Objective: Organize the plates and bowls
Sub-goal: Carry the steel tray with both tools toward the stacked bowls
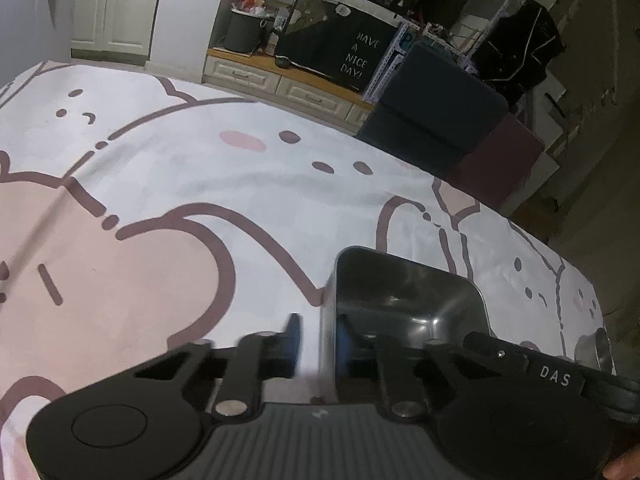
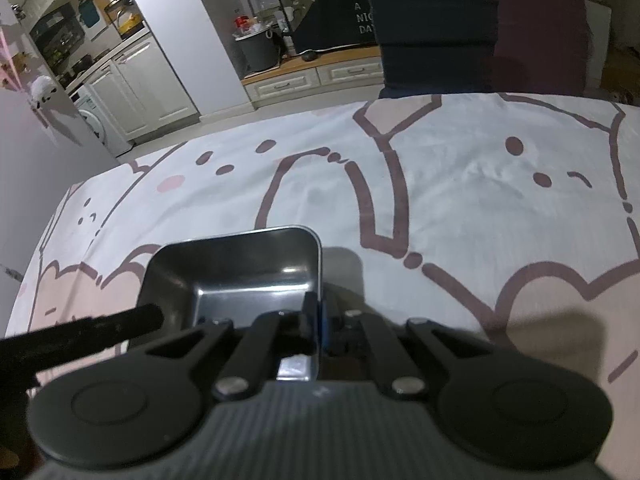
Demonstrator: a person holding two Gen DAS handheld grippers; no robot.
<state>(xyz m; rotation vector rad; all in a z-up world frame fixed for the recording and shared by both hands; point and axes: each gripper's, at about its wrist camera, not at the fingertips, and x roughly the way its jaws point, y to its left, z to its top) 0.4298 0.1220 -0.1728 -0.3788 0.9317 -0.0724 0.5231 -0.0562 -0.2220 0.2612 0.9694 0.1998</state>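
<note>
A shiny silver steel tray [image 2: 240, 276] sits on a white cloth [image 2: 460, 184] patterned with pink cartoon animals outlined in brown; hand-held grippers black.

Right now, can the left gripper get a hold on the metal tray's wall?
Probably yes: the left gripper already straddles the metal tray wall, one finger inside, one outside, nothing between. The right gripper holds the opposite wall.
</note>
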